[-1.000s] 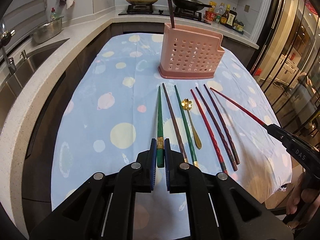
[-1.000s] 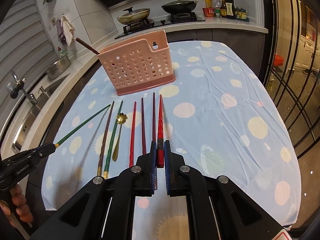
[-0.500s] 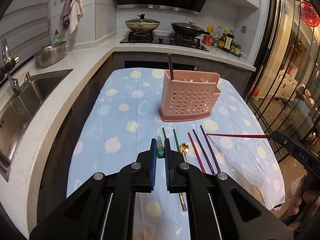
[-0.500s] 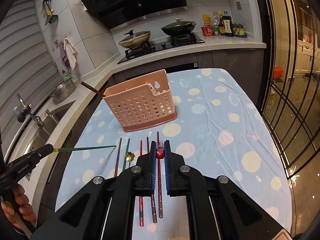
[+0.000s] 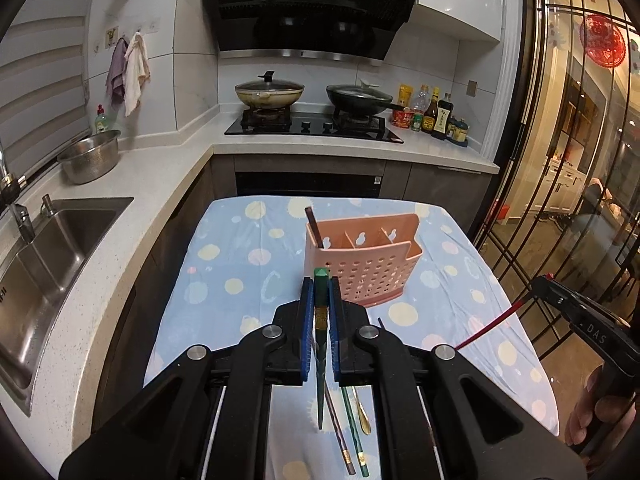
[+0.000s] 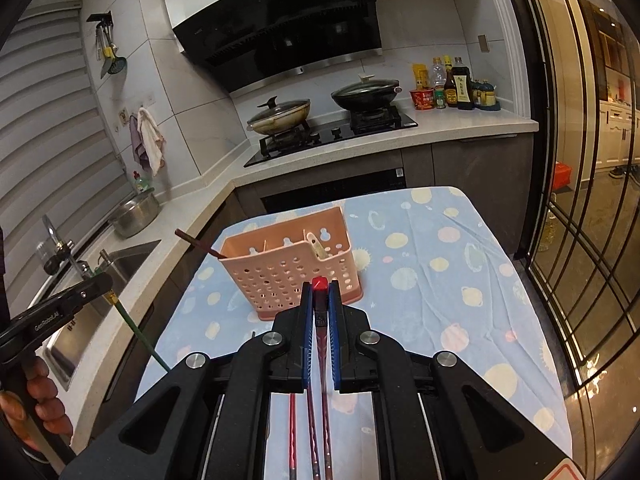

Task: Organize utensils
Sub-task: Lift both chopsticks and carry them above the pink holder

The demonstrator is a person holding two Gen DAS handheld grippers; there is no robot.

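Note:
My left gripper (image 5: 321, 292) is shut on a green chopstick (image 5: 320, 312), held up in the air with its thin end hanging down toward me. My right gripper (image 6: 320, 296) is shut on a red chopstick (image 6: 321, 320) in the same way. Ahead on the table stands the pink perforated utensil holder (image 5: 372, 276) (image 6: 288, 276) with one brown chopstick (image 5: 314, 228) leaning in its left compartment. Below the left gripper a brown chopstick (image 5: 338, 424), a green chopstick (image 5: 354, 428) and a gold spoon (image 5: 362, 416) lie on the cloth. Red chopsticks (image 6: 293, 432) lie under the right gripper.
The table wears a blue cloth (image 5: 240, 272) with pale dots. A counter with a steel sink (image 5: 52, 256) and a metal bowl (image 5: 90, 156) runs along the left. The stove with two pans (image 5: 268, 94) and sauce bottles (image 5: 436, 114) lies behind. Glass doors (image 5: 580, 160) stand at right.
Both grippers have risen from the cloth, each lifting its chopstick off the table. The views now tilt up, so the holder sits lower in frame and the stove wall shows.

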